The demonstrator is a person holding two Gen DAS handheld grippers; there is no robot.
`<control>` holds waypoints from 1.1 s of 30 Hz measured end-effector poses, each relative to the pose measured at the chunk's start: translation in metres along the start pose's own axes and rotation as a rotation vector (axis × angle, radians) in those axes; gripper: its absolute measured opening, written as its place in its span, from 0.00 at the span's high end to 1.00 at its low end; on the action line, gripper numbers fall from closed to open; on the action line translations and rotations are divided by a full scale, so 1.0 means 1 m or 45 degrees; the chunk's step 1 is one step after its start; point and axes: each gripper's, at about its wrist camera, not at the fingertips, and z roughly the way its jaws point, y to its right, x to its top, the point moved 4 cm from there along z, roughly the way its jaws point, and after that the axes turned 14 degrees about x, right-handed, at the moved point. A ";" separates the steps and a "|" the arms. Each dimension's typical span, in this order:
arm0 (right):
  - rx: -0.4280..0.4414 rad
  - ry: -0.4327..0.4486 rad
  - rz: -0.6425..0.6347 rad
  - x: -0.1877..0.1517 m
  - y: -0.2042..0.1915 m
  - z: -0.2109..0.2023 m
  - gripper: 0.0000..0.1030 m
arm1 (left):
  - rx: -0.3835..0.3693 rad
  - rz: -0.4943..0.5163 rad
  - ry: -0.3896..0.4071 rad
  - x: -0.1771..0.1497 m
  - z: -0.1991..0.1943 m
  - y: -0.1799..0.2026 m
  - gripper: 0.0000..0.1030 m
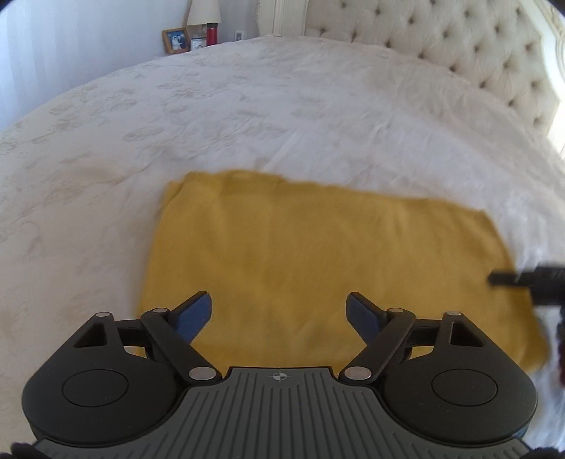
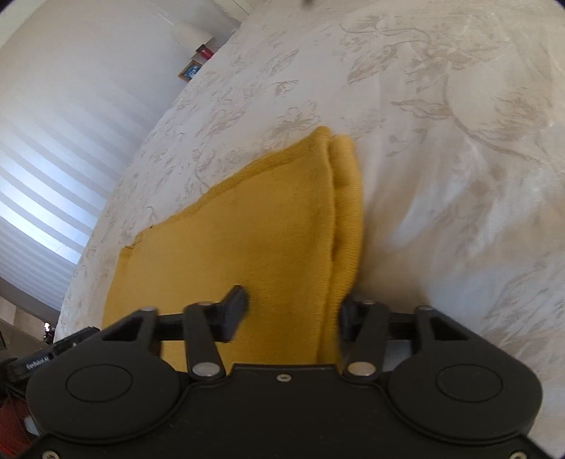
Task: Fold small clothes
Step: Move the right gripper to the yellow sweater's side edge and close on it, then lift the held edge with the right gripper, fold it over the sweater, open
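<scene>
A mustard-yellow knit garment [image 1: 317,261] lies folded into a rectangle on the white bedspread [image 1: 212,106]. My left gripper [image 1: 279,310] hovers open over its near edge, holding nothing. My right gripper [image 2: 293,310] is open, its jaws astride the garment's folded right edge [image 2: 339,219], where two layers show. The right gripper also shows at the right edge of the left wrist view [image 1: 529,279], beside the garment's right side.
A tufted cream headboard [image 1: 459,46] stands at the back right. A nightstand holds a framed photo [image 1: 175,40], a red bottle [image 1: 212,34] and a lamp [image 1: 203,12]. A window with striped blinds [image 2: 53,176] is at the left.
</scene>
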 end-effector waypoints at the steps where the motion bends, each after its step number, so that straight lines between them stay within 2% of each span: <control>1: 0.021 0.008 0.046 0.000 0.008 -0.004 0.62 | -0.006 -0.011 0.002 0.006 0.005 0.007 0.20; 2: 0.055 0.022 0.110 -0.001 0.016 -0.009 0.70 | -0.009 -0.013 0.005 0.012 0.010 0.014 0.20; 4: 0.094 0.046 0.173 -0.004 0.025 -0.013 0.76 | -0.012 -0.003 0.004 0.021 0.021 0.028 0.20; 7: 0.095 0.057 0.147 -0.007 0.024 -0.014 0.77 | -0.003 0.017 -0.019 0.030 0.042 0.047 0.20; 13: 0.066 0.040 0.105 -0.007 0.020 -0.014 0.77 | 0.143 0.083 -0.032 0.040 0.088 0.069 0.19; 18: 0.058 0.038 0.102 -0.005 0.018 -0.012 0.77 | 0.195 0.147 -0.075 0.039 0.104 0.080 0.12; 21: 0.040 0.034 0.101 -0.004 0.015 -0.011 0.77 | 0.160 0.163 -0.098 0.044 0.098 0.075 0.15; 23: 0.017 0.023 0.088 -0.003 0.011 -0.008 0.77 | 0.130 0.152 -0.078 0.043 0.085 0.066 0.23; 25: -0.005 0.012 0.071 -0.003 0.008 -0.006 0.77 | 0.087 0.111 -0.052 0.037 0.067 0.053 0.23; 30: -0.073 -0.013 0.051 0.000 -0.006 0.001 0.76 | 0.055 0.079 0.027 0.004 0.021 0.012 0.23; 33: -0.150 -0.034 0.004 0.003 -0.021 0.005 0.79 | 0.052 0.059 0.026 -0.019 0.002 -0.016 0.23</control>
